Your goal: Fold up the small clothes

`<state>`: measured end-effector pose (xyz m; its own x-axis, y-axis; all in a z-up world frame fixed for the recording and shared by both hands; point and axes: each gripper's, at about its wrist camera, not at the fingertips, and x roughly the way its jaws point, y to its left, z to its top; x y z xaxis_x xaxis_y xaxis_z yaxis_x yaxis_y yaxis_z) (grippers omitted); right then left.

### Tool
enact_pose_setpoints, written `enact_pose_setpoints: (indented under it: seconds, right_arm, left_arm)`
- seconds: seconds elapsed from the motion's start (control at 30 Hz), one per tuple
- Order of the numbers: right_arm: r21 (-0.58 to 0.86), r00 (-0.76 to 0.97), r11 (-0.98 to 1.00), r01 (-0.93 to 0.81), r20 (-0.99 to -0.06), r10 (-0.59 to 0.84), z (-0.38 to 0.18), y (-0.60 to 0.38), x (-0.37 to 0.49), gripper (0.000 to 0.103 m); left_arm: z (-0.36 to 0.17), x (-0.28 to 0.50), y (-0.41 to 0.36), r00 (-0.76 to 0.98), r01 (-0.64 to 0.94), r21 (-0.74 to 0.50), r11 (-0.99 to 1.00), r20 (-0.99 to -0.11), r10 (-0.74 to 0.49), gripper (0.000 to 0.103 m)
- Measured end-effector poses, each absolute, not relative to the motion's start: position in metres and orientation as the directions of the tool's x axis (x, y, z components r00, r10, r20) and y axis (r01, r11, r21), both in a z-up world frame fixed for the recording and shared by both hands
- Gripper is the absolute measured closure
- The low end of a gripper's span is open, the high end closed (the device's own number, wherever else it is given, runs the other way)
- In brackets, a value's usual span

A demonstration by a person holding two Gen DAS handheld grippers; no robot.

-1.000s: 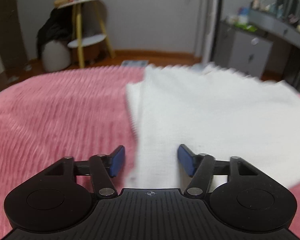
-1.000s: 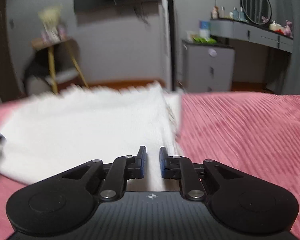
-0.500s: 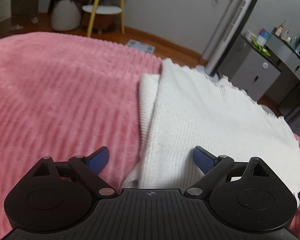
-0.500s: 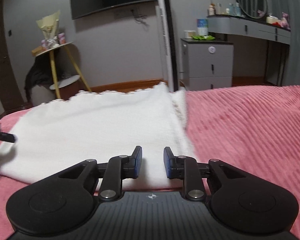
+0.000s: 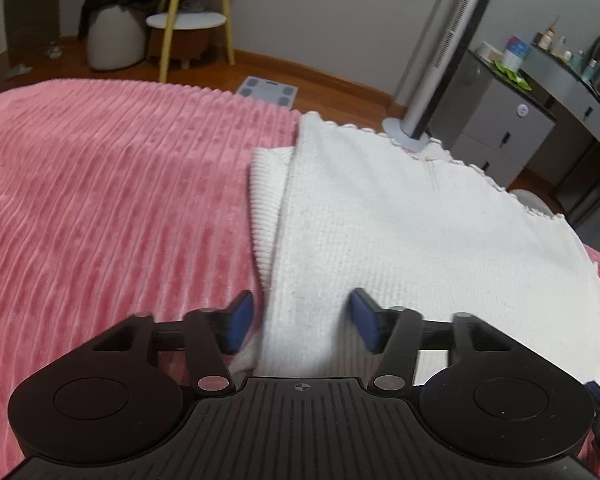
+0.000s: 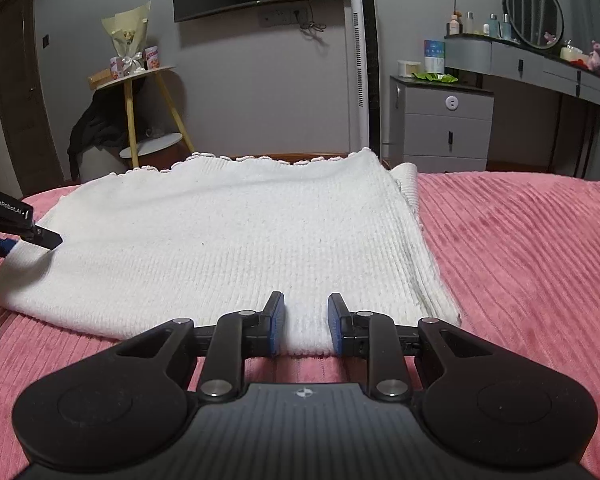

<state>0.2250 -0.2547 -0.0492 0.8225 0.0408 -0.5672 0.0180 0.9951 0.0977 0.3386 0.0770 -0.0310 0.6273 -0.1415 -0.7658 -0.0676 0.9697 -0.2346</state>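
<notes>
Left tool (image 5: 300, 322) narrowed | white knit (image 6: 228, 248) (folded) | pink ribbed bedspread (image 6: 520, 260)

From my left wrist view, the garment's (image 5: 400, 240) near edge vanishes under the gripper (image 5: 300, 316), whose blue pads (image 5: 240, 316) are motion-blurred.

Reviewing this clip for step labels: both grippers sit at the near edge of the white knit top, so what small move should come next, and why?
Probably close both grippers on the near edge. The left gripper and right gripper are open, each with the white knit top between its fingers, and it lies flat on the pink bedspread, so pinching comes before lifting it over.
</notes>
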Motion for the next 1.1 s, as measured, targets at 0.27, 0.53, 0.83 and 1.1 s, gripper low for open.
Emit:
enact_pose_setpoints:
  seconds: [0.27, 0.53, 0.83, 1.1]
  right_arm:
    - [0.07, 0.823, 0.998, 0.005, -0.567, 0.036, -0.055, -0.253, 0.227, 0.08]
    - [0.114, 0.848, 0.993, 0.027, -0.528, 0.037, -0.051, -0.257, 0.219, 0.08]
    - [0.17, 0.885, 0.983, 0.073, -0.466, 0.015, -0.04, -0.27, 0.213, 0.08]
    - [0.21, 0.879, 0.975, 0.079, -0.476, 0.032, -0.045, -0.283, 0.214, 0.08]
  left_arm:
    - [-0.023, 0.34, 0.072, 0.626, -0.024, -0.238, 0.971, -0.761, -0.171, 0.079]
    - [0.022, 0.333, 0.041, 0.658, 0.049, -0.168, 0.985, -0.736, -0.158, 0.085]
    - [0.055, 0.333, -0.067, 0.677, 0.222, -0.101, 0.97, -0.7, -0.228, 0.085]
    - [0.015, 0.321, -0.107, 0.614, 0.283, -0.154, 0.947, -0.729, -0.302, 0.072]
